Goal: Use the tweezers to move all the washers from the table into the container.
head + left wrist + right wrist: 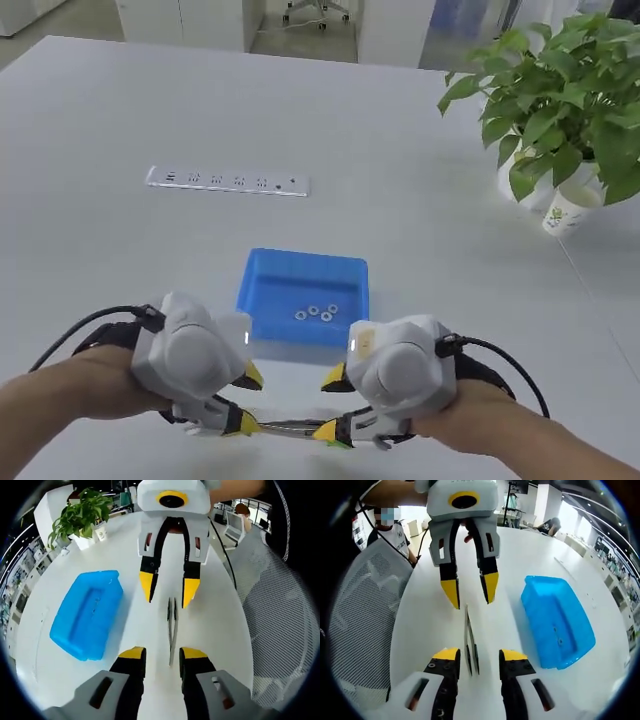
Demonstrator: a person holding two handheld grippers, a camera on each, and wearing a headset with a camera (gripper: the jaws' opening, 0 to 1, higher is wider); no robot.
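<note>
A blue container (262,290) sits mid-table with several small washers (315,313) inside it. Metal tweezers (290,428) lie flat on the white table in front of it, between my two grippers, which face each other. My left gripper (246,401) is open, its yellow tips either side of one end of the tweezers (172,625). My right gripper (332,405) is open too, straddling the other end of the tweezers (470,642). In the left gripper view the container (87,612) lies to the left; in the right gripper view the container (557,620) lies to the right.
A white power strip (228,181) lies beyond the container. A potted plant (560,100) and a paper cup (570,212) stand at the far right. A mesh chair (365,595) is at the table's near edge, right by the grippers.
</note>
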